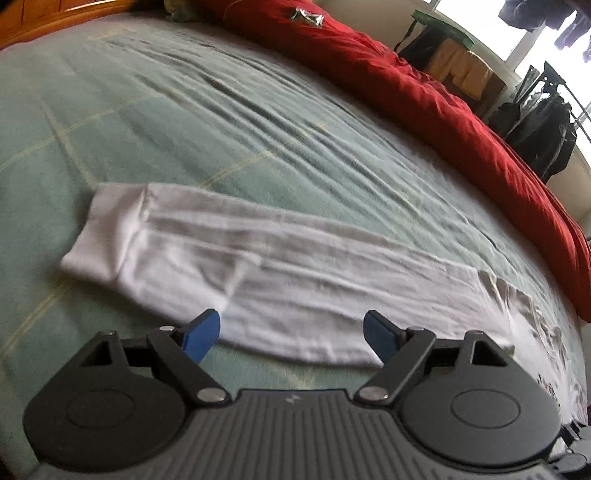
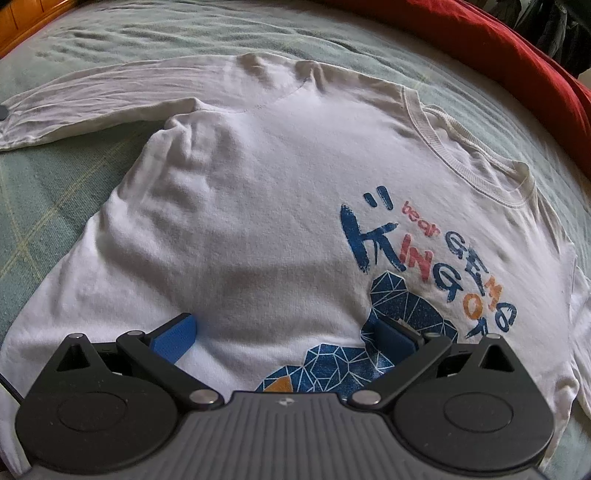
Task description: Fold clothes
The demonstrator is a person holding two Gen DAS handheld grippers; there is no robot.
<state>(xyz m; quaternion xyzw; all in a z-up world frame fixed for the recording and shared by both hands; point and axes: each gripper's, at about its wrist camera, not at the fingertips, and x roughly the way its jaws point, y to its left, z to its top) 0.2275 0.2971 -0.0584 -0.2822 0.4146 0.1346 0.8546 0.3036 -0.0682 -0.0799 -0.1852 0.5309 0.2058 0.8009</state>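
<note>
White shirt (image 2: 258, 206) flat on green bedsheet (image 1: 184, 110), left gripper (image 1: 291, 334) wide open over its sleeve (image 1: 236, 258), right gripper (image 2: 280, 336) wide open, empty, over the chest.

Shirt (image 2: 258, 221) lies flat on the bed (image 2: 44, 206), front side up, collar (image 2: 461, 147) toward the far right. One sleeve (image 1: 229, 254) runs out to the left across the bed sheet, cuff (image 1: 107, 236) at its far left end. Quilt (image 1: 424, 96) is bunched along the far right edge of the bed, with a small wrapper (image 1: 306, 15) on top of it. Bags (image 1: 539, 125) stand beyond the quilt, off the bed.

Left claw (image 1: 291, 334) sits over the near edge of the sleeve, jaws spread, sleeve between them. Right claw (image 2: 284, 338) sits over the lower chest of the shirt, jaws spread, print (image 2: 424, 266) just to its right.
</note>
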